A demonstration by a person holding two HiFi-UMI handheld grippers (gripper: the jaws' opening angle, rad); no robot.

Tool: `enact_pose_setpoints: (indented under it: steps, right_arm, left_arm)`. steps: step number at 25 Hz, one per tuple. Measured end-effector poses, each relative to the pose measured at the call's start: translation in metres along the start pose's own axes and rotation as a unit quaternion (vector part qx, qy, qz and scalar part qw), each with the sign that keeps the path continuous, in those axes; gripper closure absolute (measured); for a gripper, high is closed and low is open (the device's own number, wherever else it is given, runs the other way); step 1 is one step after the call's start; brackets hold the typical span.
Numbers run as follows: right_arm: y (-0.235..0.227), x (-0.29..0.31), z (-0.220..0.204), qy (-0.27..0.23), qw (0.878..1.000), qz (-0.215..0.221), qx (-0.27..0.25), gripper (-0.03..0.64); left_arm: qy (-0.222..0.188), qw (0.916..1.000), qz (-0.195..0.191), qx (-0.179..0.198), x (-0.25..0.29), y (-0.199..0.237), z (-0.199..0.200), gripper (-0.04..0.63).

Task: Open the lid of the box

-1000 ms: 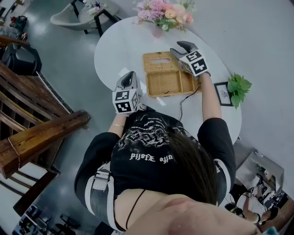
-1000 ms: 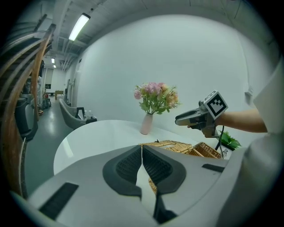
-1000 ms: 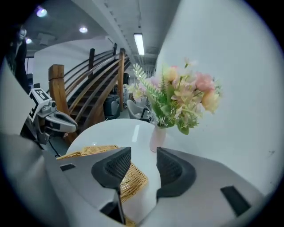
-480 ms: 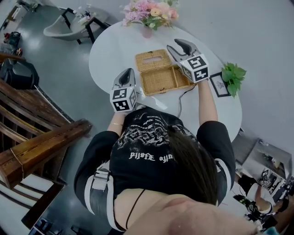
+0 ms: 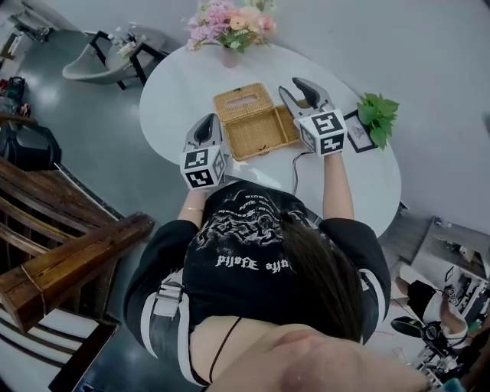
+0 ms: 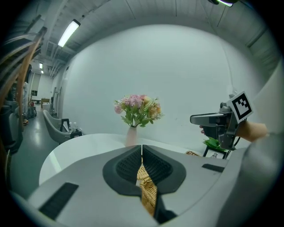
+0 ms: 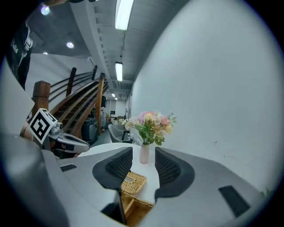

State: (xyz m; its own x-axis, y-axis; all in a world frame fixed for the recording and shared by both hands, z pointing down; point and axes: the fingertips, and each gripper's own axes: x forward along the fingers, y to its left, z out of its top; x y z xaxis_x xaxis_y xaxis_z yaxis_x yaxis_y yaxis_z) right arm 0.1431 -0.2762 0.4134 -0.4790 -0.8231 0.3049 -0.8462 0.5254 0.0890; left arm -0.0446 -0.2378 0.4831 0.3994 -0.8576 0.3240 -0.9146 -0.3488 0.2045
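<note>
While both grippers are hanging over the near side of the table (image 5: 172, 88), I'm reading outward from there. The left gripper (image 5: 211, 119) is sitting just beside the left end of the wicker box (image 5: 264, 132), jaws pressed together and pinching nothing, with only wicker showing past them. The right gripper (image 5: 295, 89) is hovering at the box's right end, jaws apart and closing, nothing between them. The vase (image 7: 144, 155) is just lining up in the gap, far beyond. The box is lying dead ahead between the two, long axis running left to right across the person, so each gripper is facing one short end. The lid (image 5: 239, 101) is lying flat on the table behind the base, on the far side toward the flowers (image 5: 230, 18), so it's looking already swung fully open. If anything's left, I'm guessing the right gripper is better placed: it's overlapping the box end, while the left is sitting clear of it.
</note>
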Motion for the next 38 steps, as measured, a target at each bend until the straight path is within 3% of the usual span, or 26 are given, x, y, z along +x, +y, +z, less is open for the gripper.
enact_pose_setpoints:
  steps: [10, 16, 23, 29, 38]
  right_arm:
    - [0.017, -0.036, -0.042, 0.019, 0.998, -0.051, 0.035, 0.436]
    - [0.031, -0.055, -0.063, 0.026, 0.996, -0.057, 0.061, 0.443]
    - [0.045, -0.075, -0.072, 0.015, 0.993, -0.082, 0.081, 0.480]
    - [0.063, -0.084, -0.086, 0.028, 0.995, -0.054, 0.075, 0.568]
    - [0.051, -0.106, -0.079, -0.033, 0.987, -0.109, 0.113, 0.591]
  left_arm:
    - [-0.004, 0.9996, -0.028, 0.008, -0.004, -0.027, -0.002, 0.569]
    - [-0.010, 0.9985, -0.048, 0.024, -0.010, -0.046, -0.005, 0.569]
    - [0.001, 0.9980, -0.060, 0.018, -0.020, -0.057, -0.021, 0.569]
    - [0.000, 0.9977, -0.065, 0.020, -0.025, -0.063, -0.026, 0.569]
    - [-0.005, 0.9971, -0.072, 0.025, -0.037, -0.070, -0.029, 0.569]
